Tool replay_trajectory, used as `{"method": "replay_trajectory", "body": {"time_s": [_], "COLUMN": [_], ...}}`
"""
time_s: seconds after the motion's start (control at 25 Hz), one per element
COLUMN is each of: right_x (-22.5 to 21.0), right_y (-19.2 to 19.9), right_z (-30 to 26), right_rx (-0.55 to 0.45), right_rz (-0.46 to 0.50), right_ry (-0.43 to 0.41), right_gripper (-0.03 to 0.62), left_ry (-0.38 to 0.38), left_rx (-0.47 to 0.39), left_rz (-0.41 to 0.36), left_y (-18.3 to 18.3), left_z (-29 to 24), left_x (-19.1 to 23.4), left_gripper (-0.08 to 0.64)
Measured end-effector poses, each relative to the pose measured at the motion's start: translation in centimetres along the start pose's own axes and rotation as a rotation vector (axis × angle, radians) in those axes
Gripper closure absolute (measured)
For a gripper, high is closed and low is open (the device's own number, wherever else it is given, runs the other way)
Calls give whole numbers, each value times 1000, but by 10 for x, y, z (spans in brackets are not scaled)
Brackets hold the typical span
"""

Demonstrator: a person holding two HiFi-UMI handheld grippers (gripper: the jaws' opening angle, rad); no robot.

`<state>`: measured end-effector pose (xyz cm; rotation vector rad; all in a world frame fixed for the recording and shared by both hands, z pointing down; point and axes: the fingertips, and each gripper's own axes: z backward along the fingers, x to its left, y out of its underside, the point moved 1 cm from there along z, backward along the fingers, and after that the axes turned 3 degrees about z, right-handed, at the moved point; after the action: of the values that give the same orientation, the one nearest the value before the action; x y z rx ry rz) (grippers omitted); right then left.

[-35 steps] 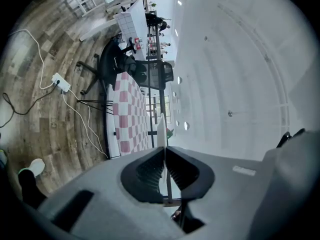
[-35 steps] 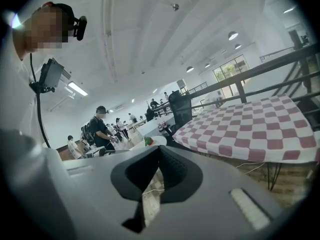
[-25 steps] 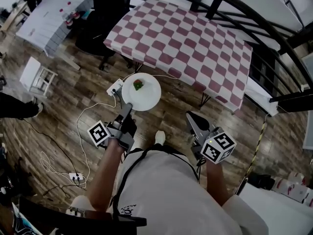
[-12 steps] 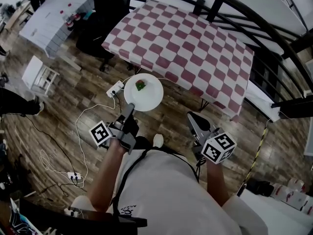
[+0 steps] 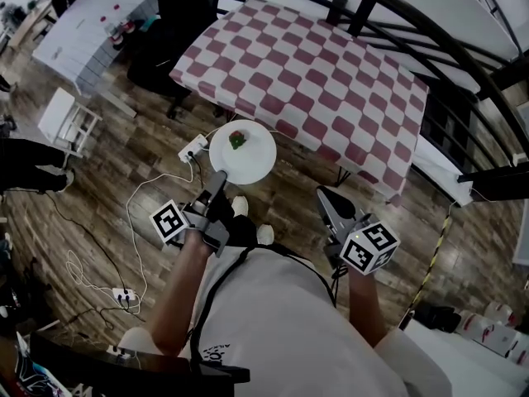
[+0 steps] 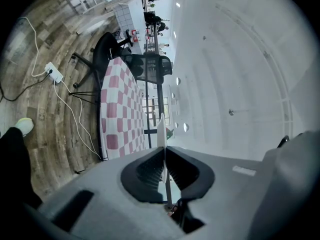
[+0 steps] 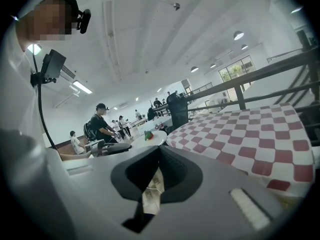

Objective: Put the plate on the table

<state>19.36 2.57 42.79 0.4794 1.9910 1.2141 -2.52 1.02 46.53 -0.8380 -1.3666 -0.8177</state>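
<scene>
Fingers of the left gripper (image 5: 216, 180) clamp the near rim of the round white plate (image 5: 245, 160), held mid-frame above the wooden floor (image 5: 124, 172) with a green-and-red item (image 5: 236, 139) on it. The right gripper (image 5: 326, 198), lower right, has its fingers together and empty. A white power strip (image 5: 195, 149) lies left of the plate, and the red-checked counter (image 5: 314, 73) is just beyond.

The right hand-held gripper (image 7: 160, 149) fills the foreground, its jaws meeting at the tips with nothing between them. A sliver of wooden floor (image 7: 152, 200) shows through the slot behind the tips. Just ahead and slightly left is a white plate (image 7: 156, 141) carrying a small green and red item (image 7: 148, 134), with the left hand-held gripper (image 7: 134, 145) at its left edge. Ahead to the right lies the table (image 7: 250, 139) under a red-and-white checked cloth.
</scene>
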Motion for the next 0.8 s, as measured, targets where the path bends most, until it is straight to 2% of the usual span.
{"method": "replay_trajectory", "body": {"time_s": [0.4, 0.8], "right_x": [1, -4], "right_y": [2, -11], "right_z": [1, -33], "right_rx": [-8, -15], "right_rz": [-3, -9], "right_ry": [9, 23], "right_gripper": [583, 583], "left_ry": [4, -2], "left_rx": [16, 31], "left_rz": [-3, -3], "left_y": [-2, -37], "left_z": [-4, -21], "left_x": [1, 3], "left_gripper": [540, 538]}}
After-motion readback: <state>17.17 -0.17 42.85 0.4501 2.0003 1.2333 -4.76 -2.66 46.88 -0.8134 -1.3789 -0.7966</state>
